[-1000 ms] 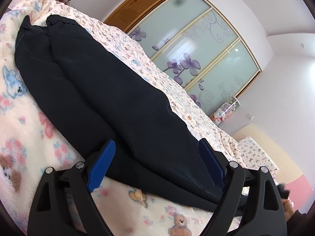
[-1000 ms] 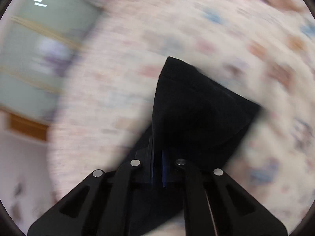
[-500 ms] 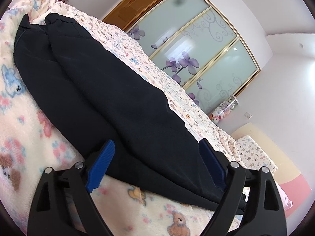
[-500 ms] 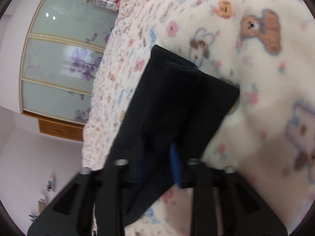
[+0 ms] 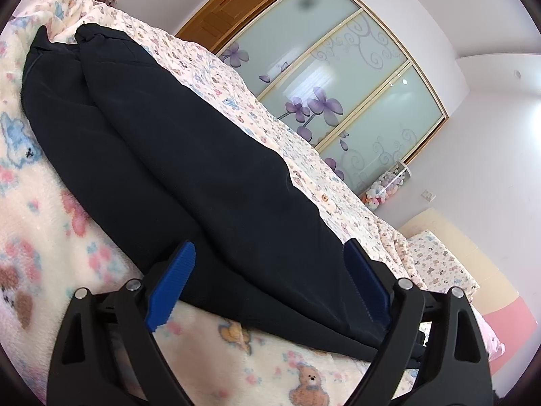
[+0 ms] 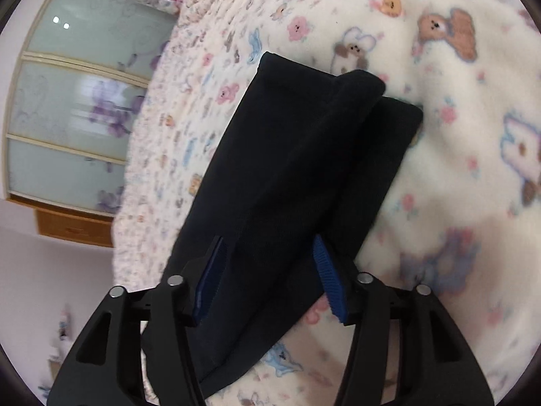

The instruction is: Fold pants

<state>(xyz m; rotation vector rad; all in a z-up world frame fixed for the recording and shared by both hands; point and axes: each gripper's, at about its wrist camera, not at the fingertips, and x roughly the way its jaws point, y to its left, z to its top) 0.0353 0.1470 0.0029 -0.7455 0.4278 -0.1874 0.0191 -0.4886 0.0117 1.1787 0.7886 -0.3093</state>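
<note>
A bedroom, a bed [image 5: 47, 237] under a fleece blanket printed with bears and bunnies, frosted wardrobe doors [image 5: 341, 77] with purple flowers behind. Nearest you, the left tool [image 5: 270, 284] stands with its blue pads wide apart, straddling the waist end of the dark pants [image 5: 189, 155] and gripping nothing. The right tool [image 6: 270, 270] likewise hangs apart over the leg end, its pads on either side of the cloth and not closed on it. Beyond them the pants lie lengthwise on the blanket, one leg folded over the other, the two cuffs [image 6: 341, 81] staggered, not flush. The fabric looks soft, light and limp, likely to sag and slide over itself on the fleece, so take it at the edges: pinch both layers together near the cuffs, and both layers at the waistband, before you lift. Farther off, a jar of plush toys [image 5: 385, 189] sits by the wall.
</note>
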